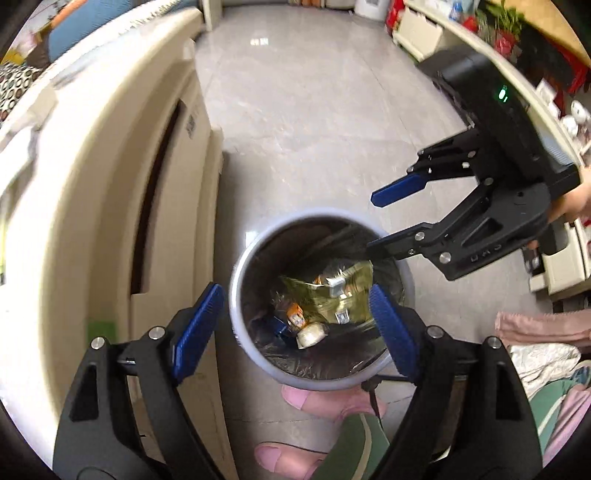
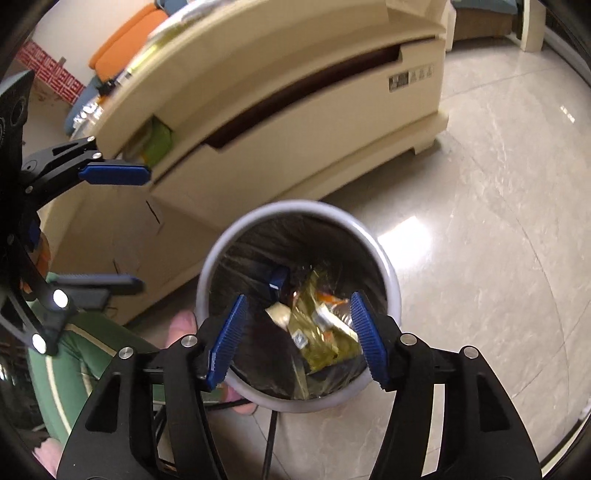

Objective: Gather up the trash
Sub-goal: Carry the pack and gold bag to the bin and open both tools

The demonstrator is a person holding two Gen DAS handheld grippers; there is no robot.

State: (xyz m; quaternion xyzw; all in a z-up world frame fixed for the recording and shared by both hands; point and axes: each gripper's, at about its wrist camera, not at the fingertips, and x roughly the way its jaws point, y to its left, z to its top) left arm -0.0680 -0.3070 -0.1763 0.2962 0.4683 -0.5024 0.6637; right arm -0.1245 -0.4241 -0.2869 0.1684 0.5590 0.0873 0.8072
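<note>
A round white trash bin [image 1: 236, 295] with a black liner stands on the floor; it also shows in the right wrist view [image 2: 391, 280]. Inside lie a gold-green foil wrapper [image 1: 332, 295] [image 2: 321, 343], an orange wrapper [image 1: 295, 315], a blue packet [image 2: 277, 278] and a pale lump [image 1: 312, 334]. My left gripper [image 1: 295, 328] is open and empty above the bin mouth; it shows in the right wrist view [image 2: 144, 229] at the left. My right gripper [image 2: 299, 332] is open and empty over the bin; it shows in the left wrist view [image 1: 373, 219] at the right, above the rim.
A cream table or cabinet [image 1: 110, 184] [image 2: 295, 110] stands right beside the bin. Pale marble floor [image 1: 314, 110] [image 2: 498, 184] stretches beyond. The person's pink slippers [image 1: 314, 400] and green trouser legs [image 2: 92, 332] are next to the bin. Shelves [image 1: 424, 29] stand far right.
</note>
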